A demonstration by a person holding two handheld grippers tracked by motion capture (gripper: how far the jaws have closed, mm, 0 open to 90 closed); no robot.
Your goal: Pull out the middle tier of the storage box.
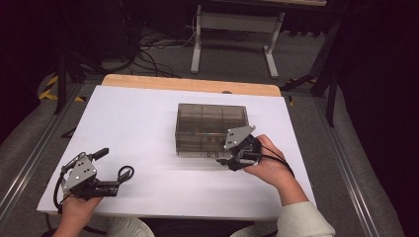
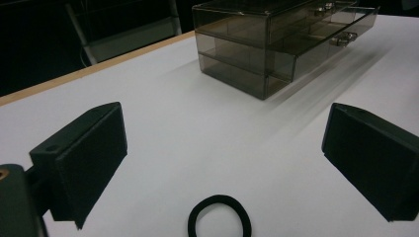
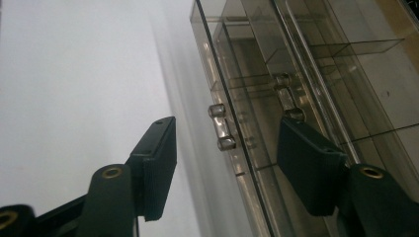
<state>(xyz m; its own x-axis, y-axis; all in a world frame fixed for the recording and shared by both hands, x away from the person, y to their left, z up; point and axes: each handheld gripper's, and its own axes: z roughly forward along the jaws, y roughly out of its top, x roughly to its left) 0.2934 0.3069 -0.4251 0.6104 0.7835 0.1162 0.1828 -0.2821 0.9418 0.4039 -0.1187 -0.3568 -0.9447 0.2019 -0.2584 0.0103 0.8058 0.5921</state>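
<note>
Right gripper view: drawer box (image 3: 306, 98) bears no legible writing, seemingly.

One smoky clear drawer box (image 1: 211, 129) mid-frame, two drawers with two small clear handles (image 3: 221, 133), one black hair tie (image 2: 220, 216) at bottom centre, two grippers, one white table (image 1: 133, 123)

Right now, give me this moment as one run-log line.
left tongs: open, over black hair tie | right tongs: open, straddling drawer handle | smoky plastic drawer box: on white table
</note>
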